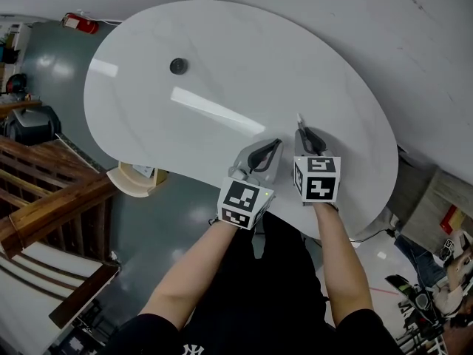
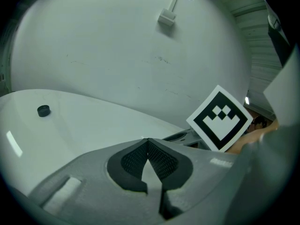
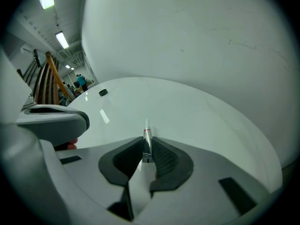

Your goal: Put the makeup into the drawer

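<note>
Right gripper (image 3: 147, 144) is pinching the slim makeup pen (image 3: 147, 131) by its rear end above the table (image 3: 197, 111); left gripper (image 2: 148, 142) is resting closed, empty; light, stiff and slippery, it is probably wanting a mid-barrel hold.

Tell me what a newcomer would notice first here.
The large white kidney-shaped table fills the head view, with a small black round disc toward its far left. Near its front edge, the right tongs clamp a slim silver makeup stick; the left tongs are shut and empty.
</note>
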The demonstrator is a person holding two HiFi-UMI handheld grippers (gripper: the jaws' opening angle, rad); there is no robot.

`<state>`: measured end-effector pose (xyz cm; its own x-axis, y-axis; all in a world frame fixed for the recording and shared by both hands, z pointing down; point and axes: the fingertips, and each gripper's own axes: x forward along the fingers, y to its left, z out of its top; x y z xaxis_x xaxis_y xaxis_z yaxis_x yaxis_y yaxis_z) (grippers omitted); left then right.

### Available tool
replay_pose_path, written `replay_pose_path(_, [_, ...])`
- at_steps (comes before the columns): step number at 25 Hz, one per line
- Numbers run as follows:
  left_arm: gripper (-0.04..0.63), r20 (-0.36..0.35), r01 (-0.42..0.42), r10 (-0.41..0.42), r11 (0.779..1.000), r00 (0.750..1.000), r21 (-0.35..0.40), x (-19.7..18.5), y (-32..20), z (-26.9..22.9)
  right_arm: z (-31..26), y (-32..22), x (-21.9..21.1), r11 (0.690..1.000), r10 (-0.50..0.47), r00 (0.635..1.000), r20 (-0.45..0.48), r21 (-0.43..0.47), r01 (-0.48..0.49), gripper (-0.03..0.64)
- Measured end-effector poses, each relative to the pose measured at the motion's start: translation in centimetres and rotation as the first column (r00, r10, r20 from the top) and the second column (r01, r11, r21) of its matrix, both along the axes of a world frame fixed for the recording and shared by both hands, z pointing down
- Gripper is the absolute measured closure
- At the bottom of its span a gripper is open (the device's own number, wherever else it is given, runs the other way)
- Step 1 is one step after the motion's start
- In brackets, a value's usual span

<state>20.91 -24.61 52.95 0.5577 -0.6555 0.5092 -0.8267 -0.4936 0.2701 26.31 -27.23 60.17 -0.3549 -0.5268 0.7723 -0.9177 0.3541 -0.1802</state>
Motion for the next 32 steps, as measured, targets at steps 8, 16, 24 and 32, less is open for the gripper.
replay_pose_path(8, [0.588, -0.002, 0.021, -0.021, 1.000, 1.000, 0.014, -0.6, 1.0, -1.0, -2.4, 0.8, -0.8, 0.999, 0.004, 0.997, 0.076, 0.045, -0.008, 0.548])
replay_pose_path(16, [0.588, -0.014, 0.044, -0.044, 0.999, 0.999, 0.027, -2.9, 3.0, -1.8, -4.6, 2.2, -3.2, 0.997, -0.014, 0.995, 0.101, 0.072, 0.006, 0.548])
replay_pose_path(24, [0.588, -0.031, 0.090, -0.089, 0.995, 0.996, 0.045, -7.1, 5.6, -3.0, -6.7, 4.7, -7.4, 0.996, -0.011, 0.983, 0.183, 0.085, -0.005, 0.548])
replay_pose_path(32, [0.588, -0.042, 0.155, -0.152, 0.985, 0.987, 0.074, -13.3, 8.6, -4.6, -9.3, 7.6, -13.8, 0.990, -0.053, 0.973, 0.227, 0.143, 0.020, 0.548])
